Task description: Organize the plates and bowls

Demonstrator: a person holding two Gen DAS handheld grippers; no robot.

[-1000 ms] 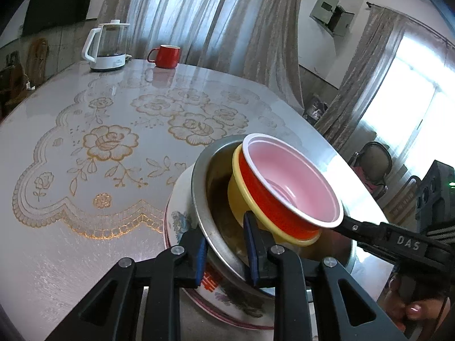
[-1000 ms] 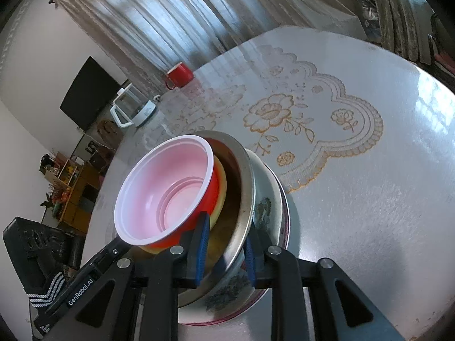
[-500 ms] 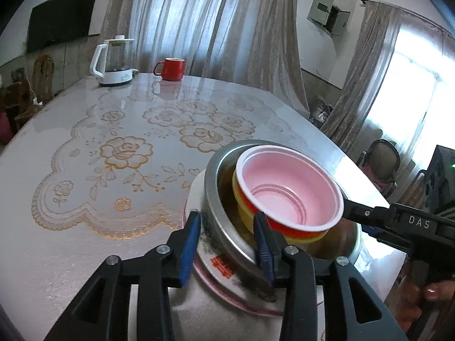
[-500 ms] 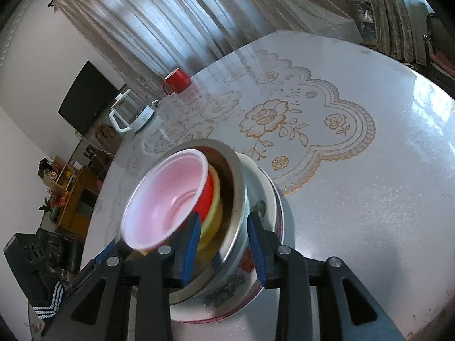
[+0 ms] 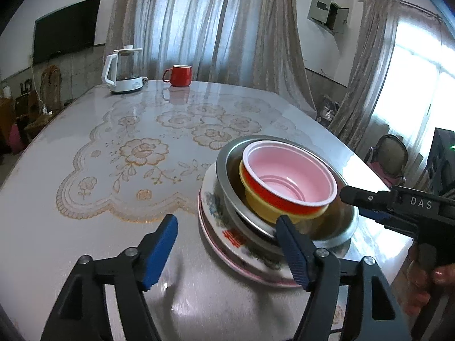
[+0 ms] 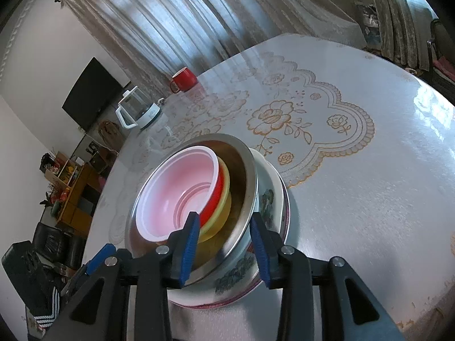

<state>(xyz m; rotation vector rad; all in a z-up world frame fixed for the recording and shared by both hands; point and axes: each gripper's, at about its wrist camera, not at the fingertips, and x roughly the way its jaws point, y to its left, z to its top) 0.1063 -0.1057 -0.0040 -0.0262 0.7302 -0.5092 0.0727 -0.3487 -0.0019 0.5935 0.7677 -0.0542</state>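
Note:
A stack stands on the table: a floral plate [image 5: 227, 228] at the bottom, a steel bowl [image 5: 338, 227] on it, a yellow bowl [image 5: 256, 201] inside that, and a red bowl with a pink inside [image 5: 287, 177] on top. The same stack shows in the right wrist view: plate [image 6: 267, 199], steel bowl [image 6: 241, 170], red bowl [image 6: 182, 193]. My left gripper [image 5: 227, 241] is open and empty, drawn back in front of the stack. My right gripper [image 6: 224, 244] is open, its jaws straddling the steel bowl's rim without pinching it.
A white kettle [image 5: 123, 69] and a red mug [image 5: 177, 75] stand at the table's far end. The table [image 5: 85, 227] has a gold flower pattern. A chair [image 5: 391, 156] stands off the table's right side. The table edge runs close behind the stack.
Both grippers have let go of the steel bowl's rim and opened. The stack has come down from a tilt to rest level. My left gripper has pulled back.

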